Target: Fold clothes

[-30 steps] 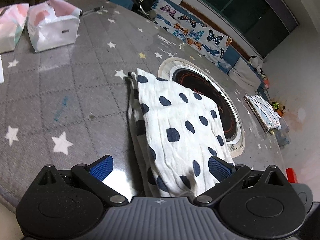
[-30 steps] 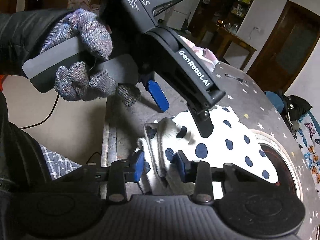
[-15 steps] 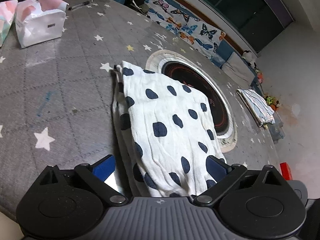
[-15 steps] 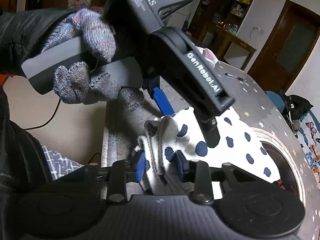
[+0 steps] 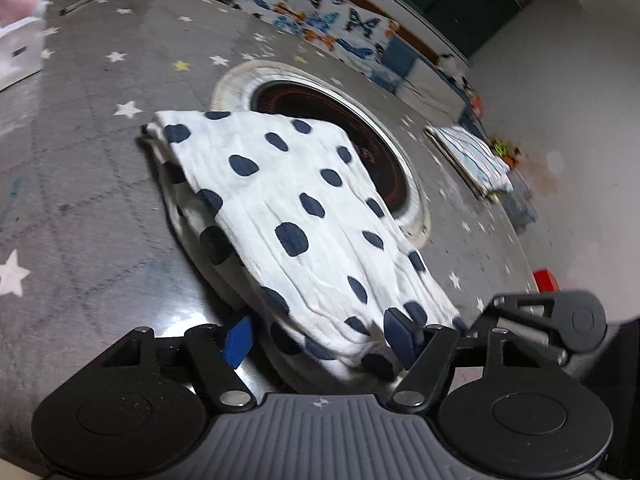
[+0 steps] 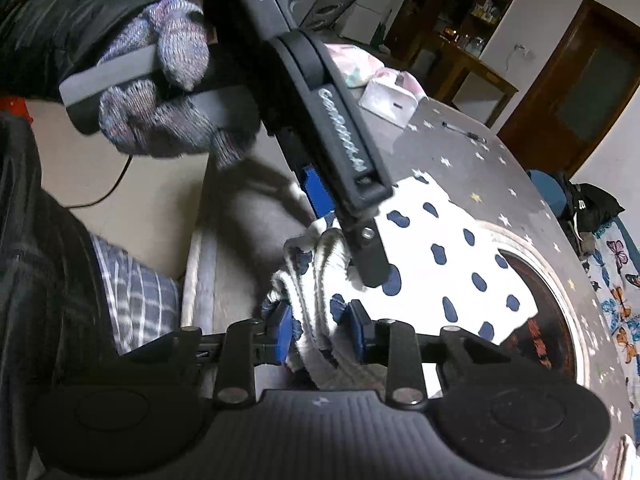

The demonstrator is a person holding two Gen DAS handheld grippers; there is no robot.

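Observation:
A white cloth with dark blue dots (image 5: 304,208) lies folded on the grey star-patterned table (image 5: 80,184), its near edge raised off the surface. My left gripper (image 5: 320,338) straddles that near edge. Its fingers are partly drawn in, the right pad (image 5: 400,334) touching fabric and a small gap left at the left pad (image 5: 238,340). In the right wrist view my right gripper (image 6: 320,338) is shut on the bunched layers of the cloth (image 6: 440,264). The left gripper (image 6: 344,224), held by a gloved hand (image 6: 168,92), sits just beyond it over the same edge.
A round inset burner (image 5: 332,132) lies under the cloth's far side. A folded striped cloth (image 5: 472,156) rests at the table's far right, and white tissue packs (image 5: 20,52) at the far left. A red object (image 5: 544,280) sits past the table edge. The person's body (image 6: 60,280) is close on the left.
The left gripper's fingers have drawn closer together around the cloth's near edge, and its view has swung left. The cloth's near edge has risen. The right gripper keeps its hold.

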